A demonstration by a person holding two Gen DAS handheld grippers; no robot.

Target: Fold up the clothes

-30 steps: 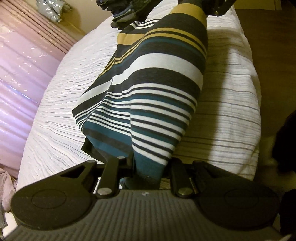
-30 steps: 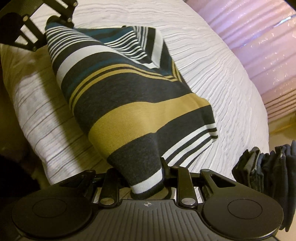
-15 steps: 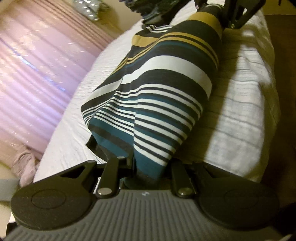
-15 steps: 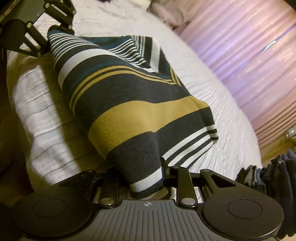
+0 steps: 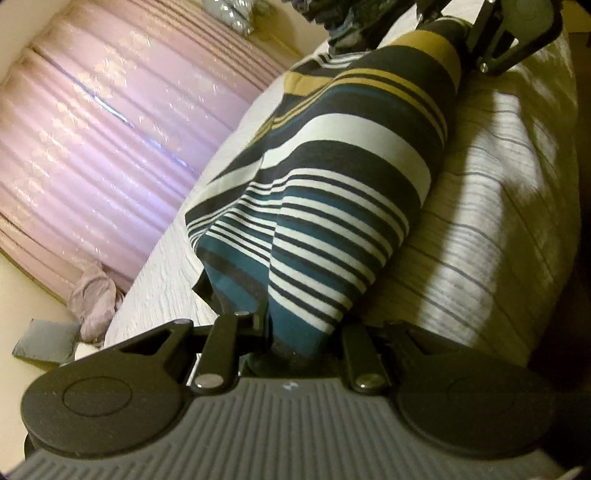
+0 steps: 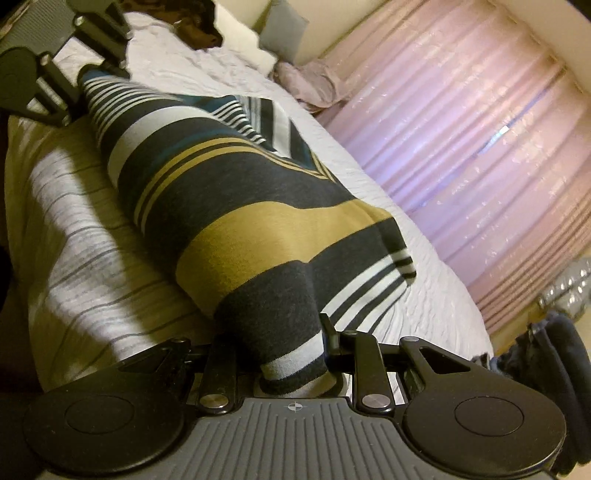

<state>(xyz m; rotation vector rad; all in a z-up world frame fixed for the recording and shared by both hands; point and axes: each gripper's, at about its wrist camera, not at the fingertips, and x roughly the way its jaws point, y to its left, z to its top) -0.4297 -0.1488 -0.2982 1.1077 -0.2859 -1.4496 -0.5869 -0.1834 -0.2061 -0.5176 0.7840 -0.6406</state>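
A striped garment in dark grey, white, teal and mustard hangs stretched between my two grippers above a white bed. My left gripper is shut on its teal-striped end. My right gripper is shut on its dark grey and white end, and the garment runs from there toward the left gripper at the top left. In the left wrist view the right gripper shows at the top right. The fingertips of both are hidden by the cloth.
Pink curtains hang behind the bed. A pile of dark clothes sits at the right of the right wrist view. A pale bundled cloth and a grey pillow lie at the bed's far side.
Both grippers have lifted and tilted with the garment, so more curtain and far bed edge show. The garment stays stretched between them, both grips unchanged.
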